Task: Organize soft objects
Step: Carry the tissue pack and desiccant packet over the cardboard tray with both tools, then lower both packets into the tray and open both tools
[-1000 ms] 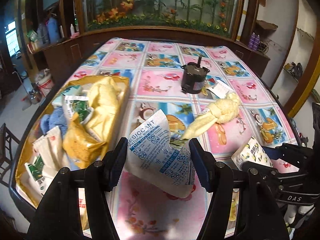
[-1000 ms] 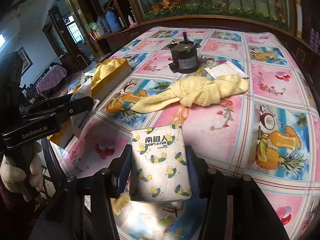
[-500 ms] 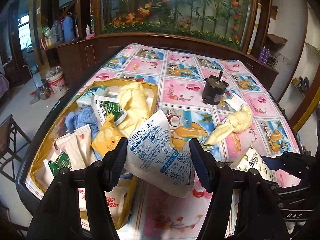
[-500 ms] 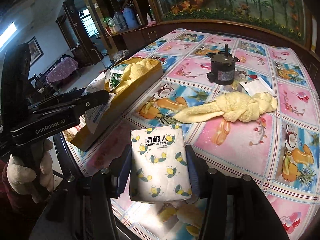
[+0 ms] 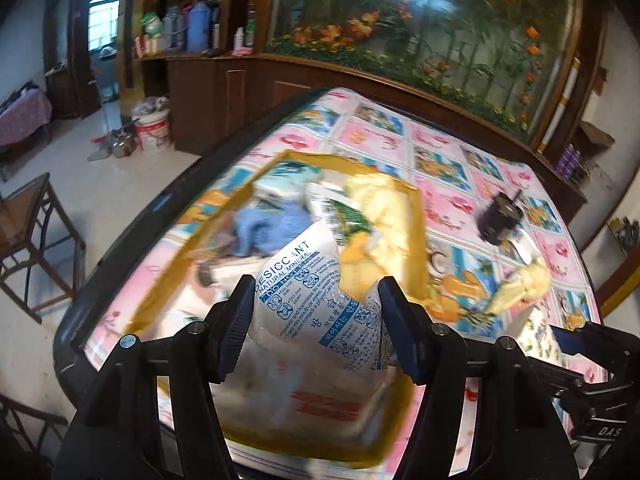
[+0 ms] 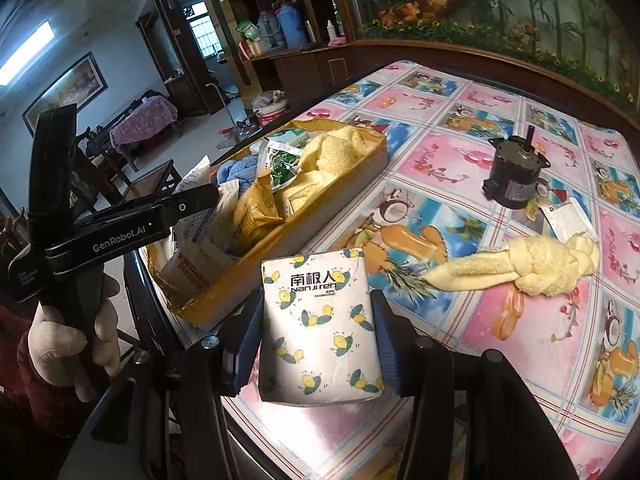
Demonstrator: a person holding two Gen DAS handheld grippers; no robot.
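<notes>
Left wrist view: desiccant bag (image 5: pixel 320 316) clamped in the left hand-held gripper (image 5: pixel 316 320) above the crowded yellow box (image 5: pixel 416 232). Right hand-held gripper (image 6: pixel 318 336) clamps a tissue pack (image 6: pixel 320 328) over the worktop (image 6: pixel 500 320), near a knotted towel (image 6: pixel 532 264) and motor (image 6: pixel 514 176).

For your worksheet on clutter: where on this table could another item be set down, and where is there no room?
Free: the tablecloth in front of the knotted yellow towel, and the squares between the yellow box and the black motor. Crowded: the box itself, heaped with cloths and packets, and the spot behind the towel, where a white card lies by the motor.
</notes>
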